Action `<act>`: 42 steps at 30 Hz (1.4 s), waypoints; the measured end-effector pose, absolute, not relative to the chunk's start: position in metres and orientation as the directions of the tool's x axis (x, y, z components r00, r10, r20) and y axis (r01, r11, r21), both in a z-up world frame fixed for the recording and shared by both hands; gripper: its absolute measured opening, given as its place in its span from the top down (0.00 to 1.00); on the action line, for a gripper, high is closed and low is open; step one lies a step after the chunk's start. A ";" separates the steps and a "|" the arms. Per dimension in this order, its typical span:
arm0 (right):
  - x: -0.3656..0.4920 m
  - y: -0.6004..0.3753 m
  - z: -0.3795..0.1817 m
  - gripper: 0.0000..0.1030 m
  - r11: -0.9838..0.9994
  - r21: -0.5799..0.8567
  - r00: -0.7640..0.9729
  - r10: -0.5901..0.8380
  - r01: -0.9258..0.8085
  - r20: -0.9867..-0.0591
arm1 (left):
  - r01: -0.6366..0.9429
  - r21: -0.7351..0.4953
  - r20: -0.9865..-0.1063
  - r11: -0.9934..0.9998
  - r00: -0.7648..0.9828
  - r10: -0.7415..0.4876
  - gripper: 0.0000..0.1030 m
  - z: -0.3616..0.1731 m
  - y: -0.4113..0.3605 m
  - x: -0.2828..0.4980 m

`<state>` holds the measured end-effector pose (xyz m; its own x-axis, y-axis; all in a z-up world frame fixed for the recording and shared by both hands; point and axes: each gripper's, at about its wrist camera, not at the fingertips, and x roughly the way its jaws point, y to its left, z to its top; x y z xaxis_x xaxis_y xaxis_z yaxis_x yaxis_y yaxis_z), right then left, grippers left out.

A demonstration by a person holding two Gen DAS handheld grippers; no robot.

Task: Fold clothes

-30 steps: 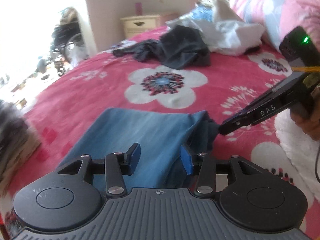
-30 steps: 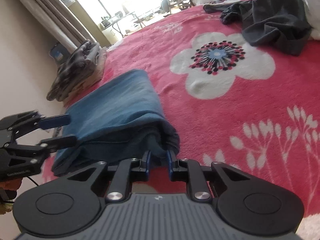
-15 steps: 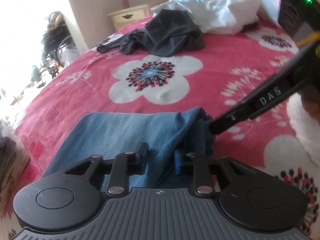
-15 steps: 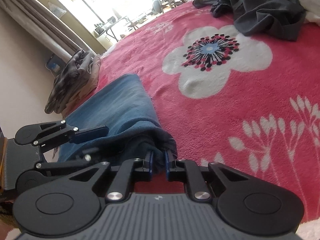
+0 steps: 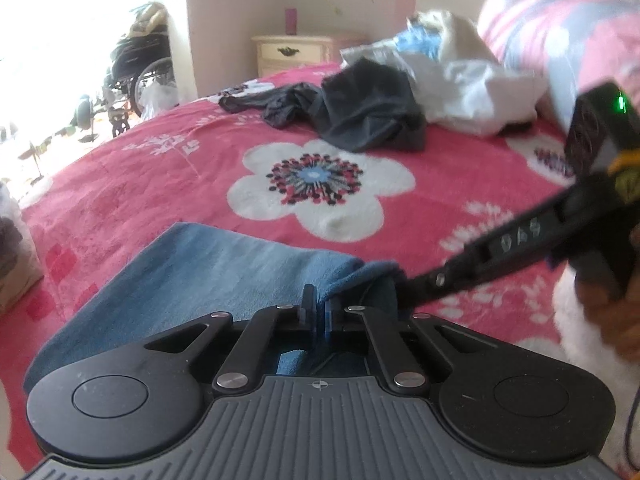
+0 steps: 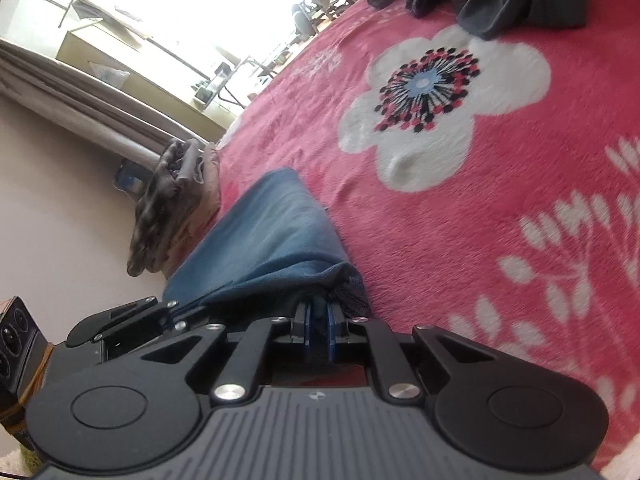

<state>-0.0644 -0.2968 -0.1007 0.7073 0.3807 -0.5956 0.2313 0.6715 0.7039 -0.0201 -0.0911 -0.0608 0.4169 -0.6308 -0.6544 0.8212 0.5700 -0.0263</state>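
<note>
The left gripper [image 5: 316, 312]'s fingers, wide apart a second ago, now pinch the near edge of the blue garment [image 5: 224, 272]; the right gripper [image 6: 319, 330] holds its corner; the garment lies part-folded on the bed [image 5: 420, 208], seemingly ready for lifting.

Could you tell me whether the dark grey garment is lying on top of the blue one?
No, the dark grey garment lies far up the bed, well apart from the blue garment pinched by both grippers.

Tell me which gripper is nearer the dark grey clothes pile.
Right, narrowly. Both the right gripper and left gripper clamp the blue garment, far from the dark grey clothes pile.
</note>
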 end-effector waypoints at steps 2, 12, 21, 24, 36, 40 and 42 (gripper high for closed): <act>-0.064 -0.296 -0.102 0.90 0.647 0.722 0.719 0.378 0.246 -0.584 | 0.821 -0.046 -0.647 0.569 0.409 -0.643 0.99 -0.061 -0.089 -0.021; -0.059 -0.276 -0.122 0.91 0.484 0.803 0.806 0.284 0.347 -0.520 | 0.836 -0.080 -0.645 0.543 0.372 -0.667 1.00 -0.074 -0.088 -0.027; -0.069 -0.288 -0.110 0.88 0.573 0.726 0.773 0.234 0.379 -0.589 | 0.842 -0.015 -0.670 0.539 0.391 -0.631 0.99 -0.094 -0.082 -0.036; -0.081 -0.299 -0.099 0.83 0.587 0.727 0.774 0.251 0.357 -0.582 | 0.838 -0.027 -0.660 0.545 0.395 -0.640 0.99 -0.089 -0.081 -0.035; -0.066 -0.285 -0.100 0.58 0.789 0.545 0.714 0.205 0.284 -0.670 | 0.833 -0.068 -0.607 0.549 0.402 -0.685 0.99 -0.075 -0.072 -0.038; -0.053 -0.274 -0.104 0.60 0.824 0.515 0.728 0.201 0.237 -0.655 | 0.839 -0.080 -0.602 0.537 0.389 -0.697 1.00 -0.075 -0.069 -0.039; -0.046 -0.268 -0.106 0.62 0.840 0.499 0.735 0.199 0.213 -0.648 | 0.842 -0.092 -0.605 0.531 0.377 -0.701 1.00 -0.077 -0.069 -0.038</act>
